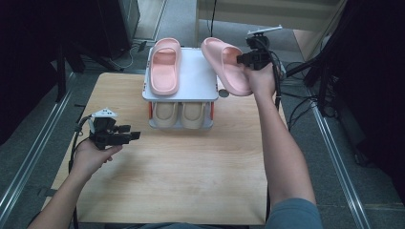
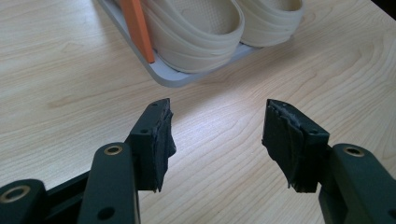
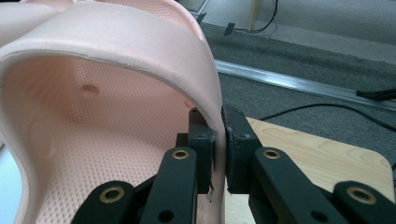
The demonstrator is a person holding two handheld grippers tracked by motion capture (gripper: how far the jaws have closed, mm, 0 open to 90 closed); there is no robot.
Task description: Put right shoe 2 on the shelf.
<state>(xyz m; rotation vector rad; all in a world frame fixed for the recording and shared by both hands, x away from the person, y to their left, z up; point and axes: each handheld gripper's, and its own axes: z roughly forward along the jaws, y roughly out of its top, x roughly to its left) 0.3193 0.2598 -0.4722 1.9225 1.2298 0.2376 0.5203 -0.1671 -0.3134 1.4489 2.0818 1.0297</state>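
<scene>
High view overlooks the table [image 1: 181,167]; gripper views sit close, sharing its wood.

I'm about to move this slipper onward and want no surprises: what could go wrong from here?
1. The right tongs pinch only the thin strap edge of the pink foam slipper, so it may swing or slip free.
2. The tilted slipper hangs beside the grey two-tier shoe rack; it could knock the rack or the other pink slipper lying on top.

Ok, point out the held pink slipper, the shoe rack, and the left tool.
held pink slipper [image 1: 228,71], high view, on its sole side.
shoe rack [image 1: 198,76], high view, bare top shelf.
left tool [image 2: 217,140], left gripper view, midway between its tips.
</scene>
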